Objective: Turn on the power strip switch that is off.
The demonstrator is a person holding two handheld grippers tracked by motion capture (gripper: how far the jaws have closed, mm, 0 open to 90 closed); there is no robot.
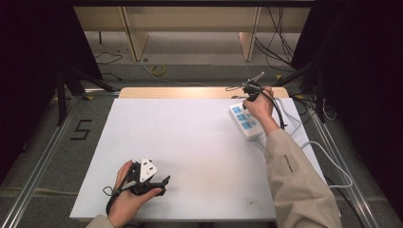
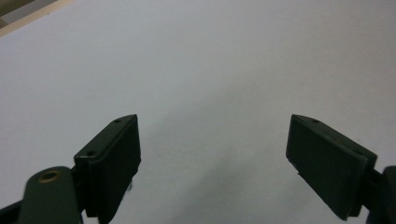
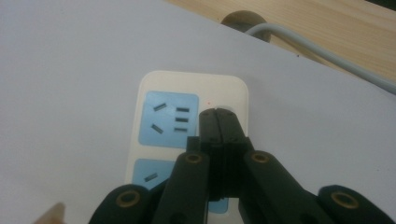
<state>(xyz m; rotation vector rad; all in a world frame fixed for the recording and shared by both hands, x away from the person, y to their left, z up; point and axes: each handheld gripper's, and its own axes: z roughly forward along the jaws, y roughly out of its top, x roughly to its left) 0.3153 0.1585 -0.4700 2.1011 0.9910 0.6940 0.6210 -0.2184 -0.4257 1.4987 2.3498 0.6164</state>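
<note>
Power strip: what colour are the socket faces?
Light blue on the white power strip; best in the right gripper view.

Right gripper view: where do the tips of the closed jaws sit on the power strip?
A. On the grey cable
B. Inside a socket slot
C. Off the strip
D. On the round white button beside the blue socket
D: the shut right gripper tips meet the button on the power strip.
</note>
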